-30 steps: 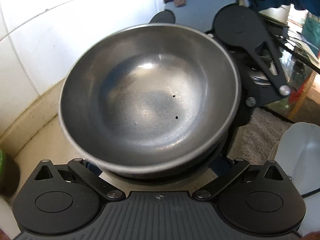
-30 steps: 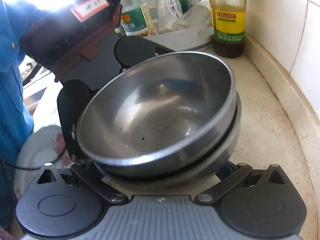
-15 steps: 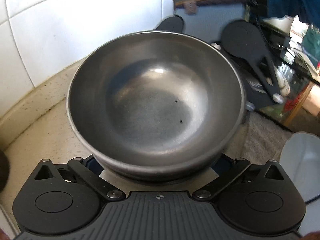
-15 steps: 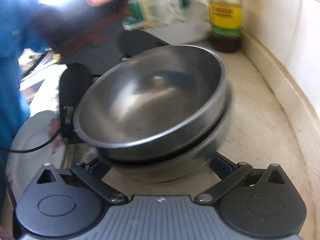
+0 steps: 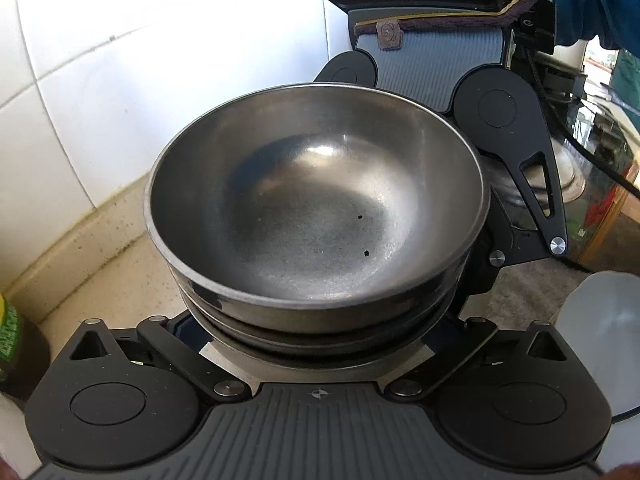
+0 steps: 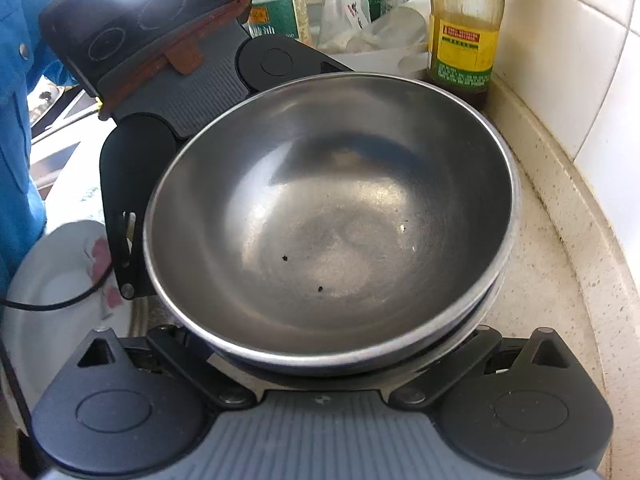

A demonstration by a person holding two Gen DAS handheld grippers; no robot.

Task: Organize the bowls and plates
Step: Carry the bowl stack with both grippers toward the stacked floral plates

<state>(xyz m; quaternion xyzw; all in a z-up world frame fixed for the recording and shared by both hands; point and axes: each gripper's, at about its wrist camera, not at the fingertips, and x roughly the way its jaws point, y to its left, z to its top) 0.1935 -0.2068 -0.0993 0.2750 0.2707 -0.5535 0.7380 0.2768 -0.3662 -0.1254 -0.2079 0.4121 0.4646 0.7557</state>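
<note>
Two steel bowls (image 5: 316,208) sit nested, and the stack fills both wrist views, with a few dark specks inside the top bowl (image 6: 328,216). My left gripper (image 5: 320,360) and right gripper (image 6: 320,380) face each other across the stack. Each has its linkage arms splayed wide, and the lower bowl's base lies between its jaws. All fingertips are hidden under the bowls, so contact cannot be seen. The right gripper's body (image 5: 428,68) rises behind the far rim, and the left gripper's body (image 6: 180,92) does so in the other view.
A white plate with red marks (image 6: 52,300) lies on the counter beside the stack and shows blurred as a plate (image 5: 600,340). A yellow-labelled bottle (image 6: 464,28), other bottles and a bag stand by the tiled wall (image 6: 580,60). A blue sleeve (image 6: 16,120) is nearby.
The top bowl, tilted a second ago, now sits level and nested in the lower one. Both cameras have tipped up, showing more of the opposite gripper.
</note>
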